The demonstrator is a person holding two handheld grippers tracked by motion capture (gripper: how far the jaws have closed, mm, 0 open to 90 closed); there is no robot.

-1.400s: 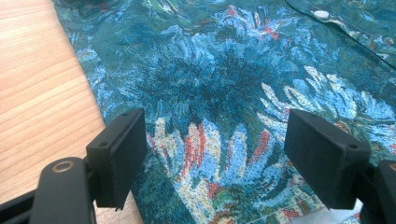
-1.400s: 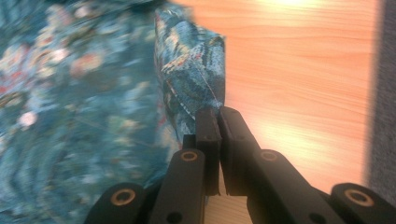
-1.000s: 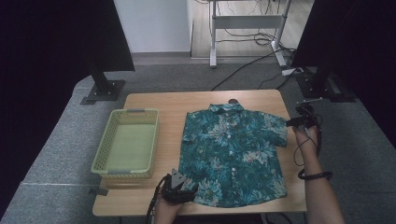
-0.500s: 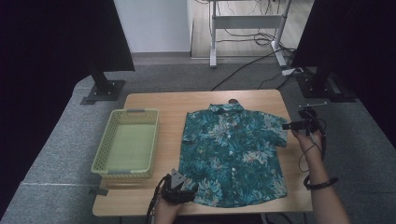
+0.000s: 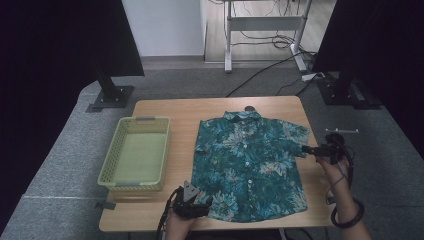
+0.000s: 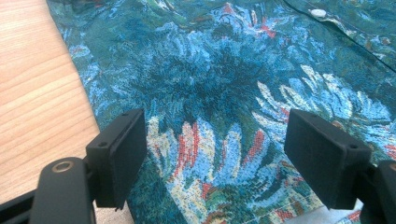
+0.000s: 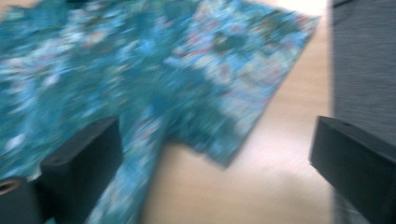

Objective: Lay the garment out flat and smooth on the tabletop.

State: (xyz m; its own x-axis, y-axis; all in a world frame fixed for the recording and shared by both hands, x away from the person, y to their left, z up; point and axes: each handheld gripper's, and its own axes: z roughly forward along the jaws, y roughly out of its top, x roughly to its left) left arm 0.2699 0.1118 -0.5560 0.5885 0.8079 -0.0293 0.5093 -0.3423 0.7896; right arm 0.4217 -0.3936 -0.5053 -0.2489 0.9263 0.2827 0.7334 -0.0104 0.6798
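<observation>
Meanwhile, both grippers' fingers apart: left gripper (image 5: 192, 202) over shirt (image 5: 250, 160) hem, right gripper (image 5: 320, 150) beside sleeve, just opening.

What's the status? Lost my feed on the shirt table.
Left gripper open over shirt hem. Right gripper just opened, nothing held, beside sleeve. Nothing in the way.

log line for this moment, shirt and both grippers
shirt: flat on table, buttoned | left gripper: open over hem corner | right gripper: jaws just opened, nothing between, by sleeve | basket: left of shirt
</observation>
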